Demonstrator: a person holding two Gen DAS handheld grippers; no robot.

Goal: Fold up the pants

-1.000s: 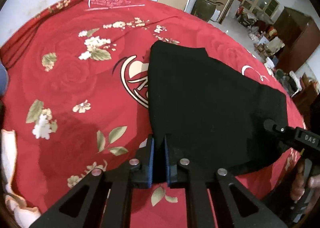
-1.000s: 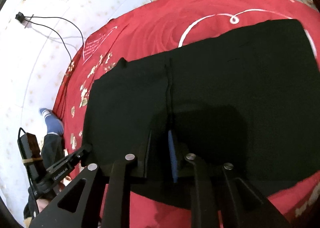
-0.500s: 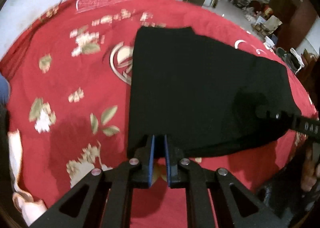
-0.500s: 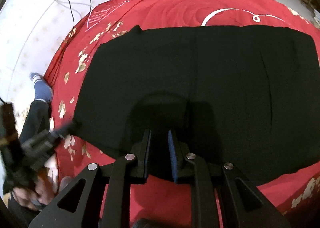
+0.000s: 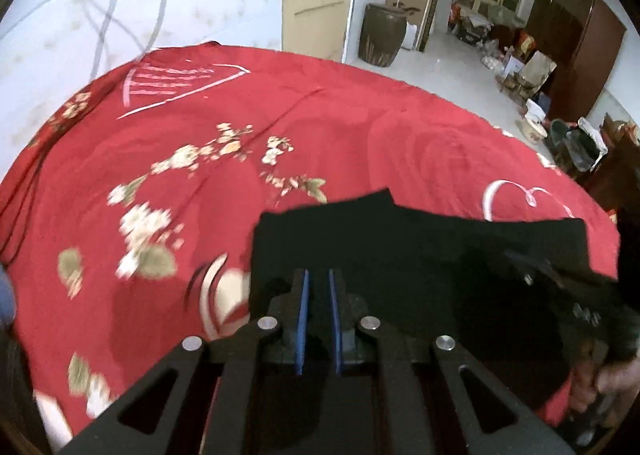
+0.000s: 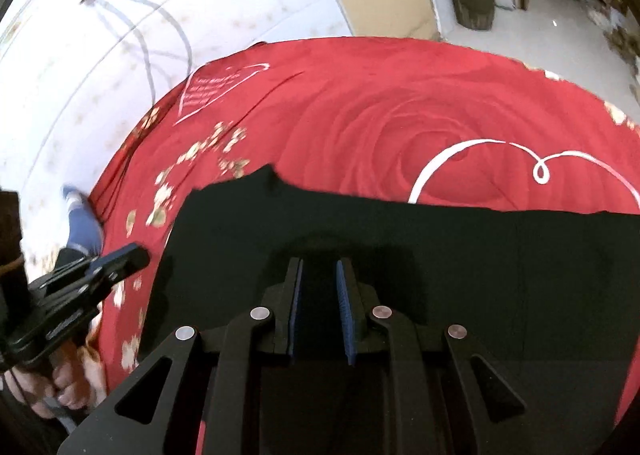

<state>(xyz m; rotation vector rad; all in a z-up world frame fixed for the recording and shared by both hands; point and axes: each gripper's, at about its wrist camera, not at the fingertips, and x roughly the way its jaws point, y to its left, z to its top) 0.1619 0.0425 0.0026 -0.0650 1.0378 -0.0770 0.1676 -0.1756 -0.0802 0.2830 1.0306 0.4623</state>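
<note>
The left gripper (image 5: 318, 291) has its blue pads a narrow gap apart, and black cloth fills the slot between them, so it looks clamped on the near edge of the pants (image 5: 420, 255). The right gripper (image 6: 319, 287) shows the same: a slim gap with dark cloth running up through it, apparently pinching the same edge further along. The cloth is so dark that pad contact cannot be seen outright.

The pants are a black slab across the lower half of both views, lying on a red flowered bedspread (image 5: 320, 127). Their far edge runs roughly across the middle of each frame, with a small peak sticking up at the far left corner.

My guess is that the held edge is being carried over to make a fold. The risk is uneven travel: if one hand leads, the edge skews and the fold lands crooked. A thin grip on slack cloth could also slip out of one side and let that corner drop.

Around it: a white wall with cables at upper left, a large brown jar (image 5: 380, 35) in a doorway at top, and cupboards at upper right. Nothing lies on the bedspread beyond the pants.
</note>
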